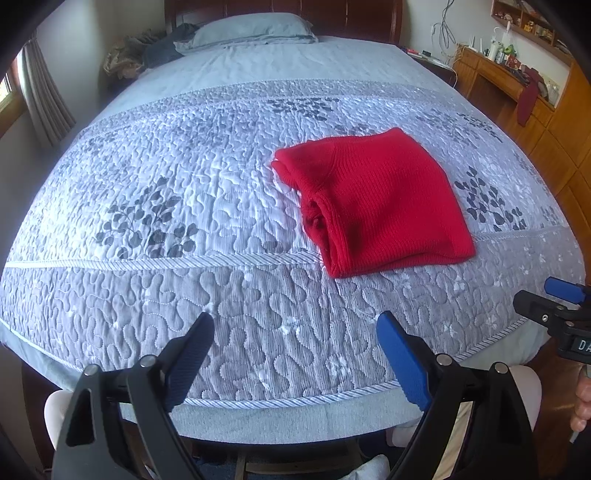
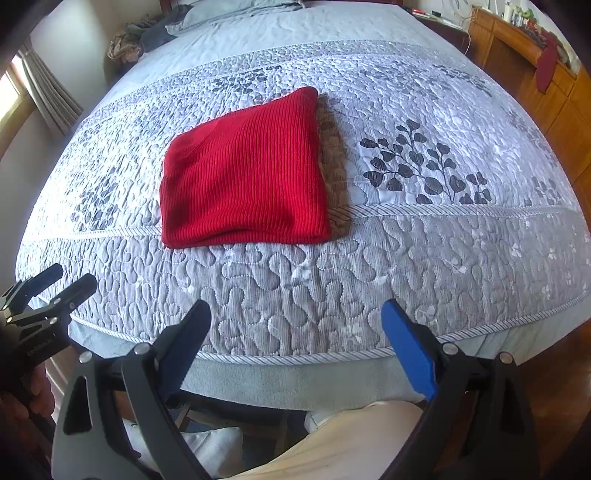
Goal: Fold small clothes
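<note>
A red knit garment lies folded into a rough square on the quilted bedspread. It also shows in the right wrist view, with a brown furry trim sticking out along its right edge. My left gripper is open and empty, held over the bed's near edge, short of the garment. My right gripper is open and empty, also at the near edge. Each gripper shows at the side of the other's view: the right one and the left one.
A pillow and a pile of dark clothes lie at the head of the bed. Wooden cabinets with clutter stand on the right. A curtained window is on the left. The person's legs are below the bed edge.
</note>
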The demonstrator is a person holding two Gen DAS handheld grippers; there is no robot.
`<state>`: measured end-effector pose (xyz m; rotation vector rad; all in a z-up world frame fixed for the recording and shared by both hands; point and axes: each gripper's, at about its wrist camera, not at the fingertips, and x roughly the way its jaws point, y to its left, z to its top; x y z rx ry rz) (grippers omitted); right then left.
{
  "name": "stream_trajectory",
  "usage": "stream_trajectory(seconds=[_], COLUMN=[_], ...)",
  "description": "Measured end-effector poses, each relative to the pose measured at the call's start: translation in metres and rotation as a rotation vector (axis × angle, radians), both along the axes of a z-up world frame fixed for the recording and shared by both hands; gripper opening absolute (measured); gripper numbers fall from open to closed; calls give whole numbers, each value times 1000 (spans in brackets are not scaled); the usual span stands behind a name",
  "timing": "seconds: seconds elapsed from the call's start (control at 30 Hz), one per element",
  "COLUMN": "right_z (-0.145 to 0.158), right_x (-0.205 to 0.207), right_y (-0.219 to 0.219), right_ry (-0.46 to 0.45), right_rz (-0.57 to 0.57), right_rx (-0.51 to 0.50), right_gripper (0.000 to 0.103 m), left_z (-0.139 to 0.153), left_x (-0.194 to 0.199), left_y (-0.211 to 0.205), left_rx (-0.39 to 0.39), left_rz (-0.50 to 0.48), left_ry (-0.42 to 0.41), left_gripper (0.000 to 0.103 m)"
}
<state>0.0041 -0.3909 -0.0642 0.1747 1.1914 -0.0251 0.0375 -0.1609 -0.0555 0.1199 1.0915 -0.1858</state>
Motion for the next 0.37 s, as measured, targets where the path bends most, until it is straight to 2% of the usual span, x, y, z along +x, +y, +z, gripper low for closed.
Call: stream_trajectory(seconds=[0.37], right_z=[-4], right_x=[0], right_y=[-1], right_ry=[8], right_rz=[-7], right_rx=[8], right_gripper=[93], left_z=[6], left_x=[-1], left_y=[-1], left_rx=[12], left_rz=[4], left_ry=[-20], left_gripper=[90])
